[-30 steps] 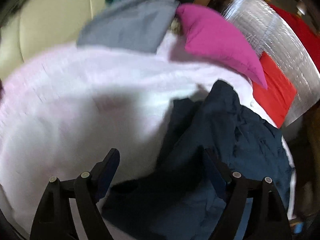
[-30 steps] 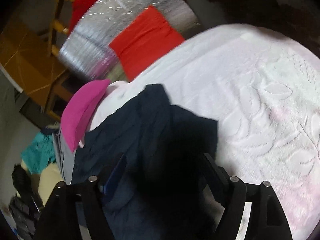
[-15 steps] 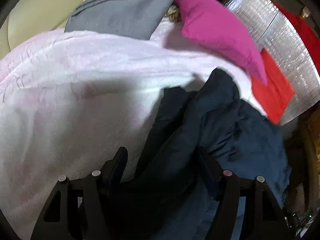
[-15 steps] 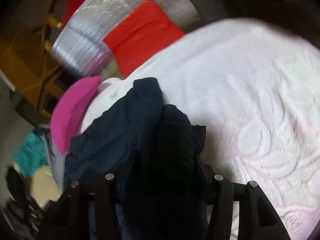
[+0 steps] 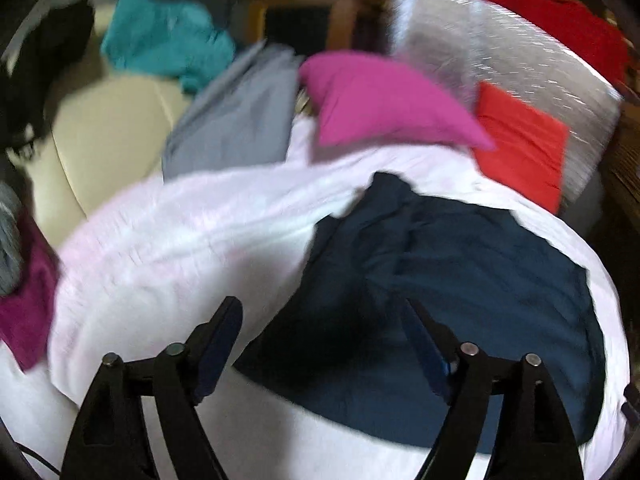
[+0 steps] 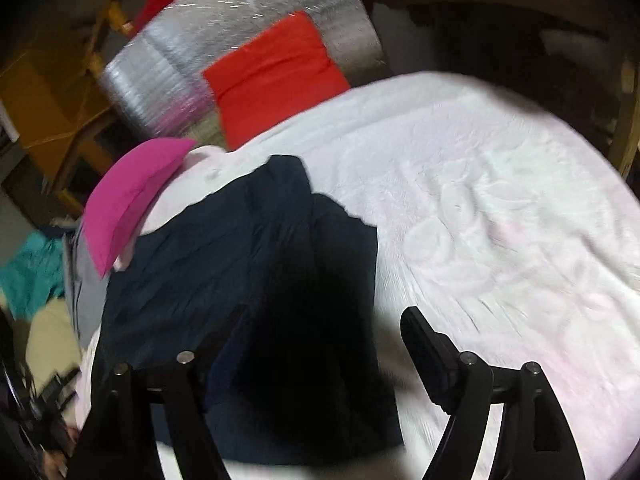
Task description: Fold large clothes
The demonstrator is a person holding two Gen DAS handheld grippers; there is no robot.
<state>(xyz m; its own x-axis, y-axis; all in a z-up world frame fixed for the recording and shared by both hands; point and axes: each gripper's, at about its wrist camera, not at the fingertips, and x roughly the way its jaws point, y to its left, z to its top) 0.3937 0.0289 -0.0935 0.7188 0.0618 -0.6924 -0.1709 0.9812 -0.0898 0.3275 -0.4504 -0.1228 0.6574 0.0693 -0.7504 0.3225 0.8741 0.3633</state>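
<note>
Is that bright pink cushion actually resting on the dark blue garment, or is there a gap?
Apart. In the left wrist view a strip of white blanket shows between the pink cushion and the top edge of the navy garment.

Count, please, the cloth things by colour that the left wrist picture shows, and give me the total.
Navy: 1, the garment on the white blanket
White: 1, the blanket
Pink: 1, the cushion
Red: 2, the cushion and the cloth behind the silver mat
Grey: 1, the garment
Teal: 1, the garment
Purple: 1, the cloth
Total: 8
</note>
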